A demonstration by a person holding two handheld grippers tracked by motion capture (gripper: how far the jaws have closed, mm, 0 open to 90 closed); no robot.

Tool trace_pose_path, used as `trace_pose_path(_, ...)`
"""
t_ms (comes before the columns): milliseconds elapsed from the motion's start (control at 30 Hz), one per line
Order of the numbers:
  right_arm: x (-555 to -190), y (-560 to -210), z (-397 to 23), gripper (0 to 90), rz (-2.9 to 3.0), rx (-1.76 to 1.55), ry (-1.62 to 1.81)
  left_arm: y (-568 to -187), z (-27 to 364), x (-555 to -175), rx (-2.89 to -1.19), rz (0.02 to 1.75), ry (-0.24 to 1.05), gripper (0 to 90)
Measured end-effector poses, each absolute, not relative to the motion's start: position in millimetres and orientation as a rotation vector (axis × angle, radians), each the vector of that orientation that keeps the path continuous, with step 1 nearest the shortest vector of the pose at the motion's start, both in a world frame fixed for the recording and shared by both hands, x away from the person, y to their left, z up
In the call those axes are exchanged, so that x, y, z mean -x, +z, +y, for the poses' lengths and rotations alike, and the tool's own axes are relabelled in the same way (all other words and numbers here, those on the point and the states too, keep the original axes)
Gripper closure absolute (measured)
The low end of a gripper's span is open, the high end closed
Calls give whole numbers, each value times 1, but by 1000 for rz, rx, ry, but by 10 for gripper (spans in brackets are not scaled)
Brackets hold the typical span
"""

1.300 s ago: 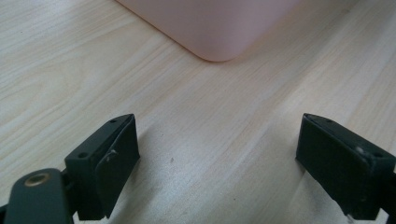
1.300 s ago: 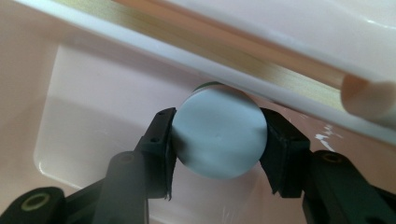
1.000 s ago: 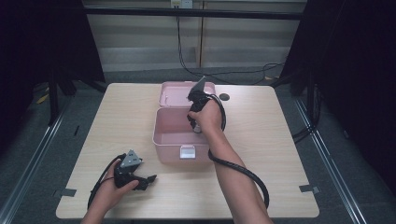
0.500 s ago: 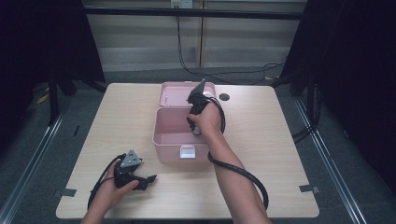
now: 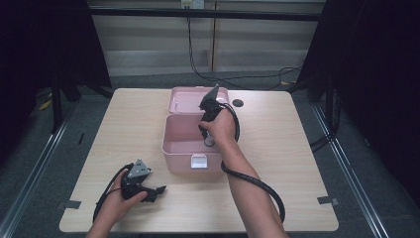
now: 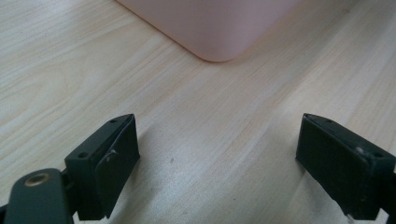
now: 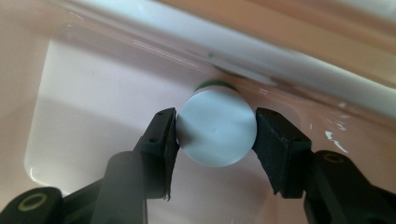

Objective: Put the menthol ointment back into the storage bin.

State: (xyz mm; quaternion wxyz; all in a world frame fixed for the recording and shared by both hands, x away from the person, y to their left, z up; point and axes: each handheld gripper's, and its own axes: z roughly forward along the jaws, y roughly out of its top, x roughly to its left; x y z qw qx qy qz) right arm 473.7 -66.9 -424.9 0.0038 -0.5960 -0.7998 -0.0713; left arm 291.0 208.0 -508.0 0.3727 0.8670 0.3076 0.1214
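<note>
Item, white round-capped container: clamped in the right tongs inside the open pink box at table centre, placement near done, release outstanding; left tongs spread empty at seven o'clock.

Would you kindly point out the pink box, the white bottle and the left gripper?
Pink box [image 5: 184,163], high view, front wall.
White bottle [image 7: 216,127], right gripper view, round end face.
Left gripper [image 6: 218,163], left gripper view, gap between its open jaws.
</note>
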Motion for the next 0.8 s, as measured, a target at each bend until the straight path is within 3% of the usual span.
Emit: trace_pose_path(800, -462, -393, -70, 425, -2542, 1821, -232, -508, 208, -291, -2221, 794, 301, 125)
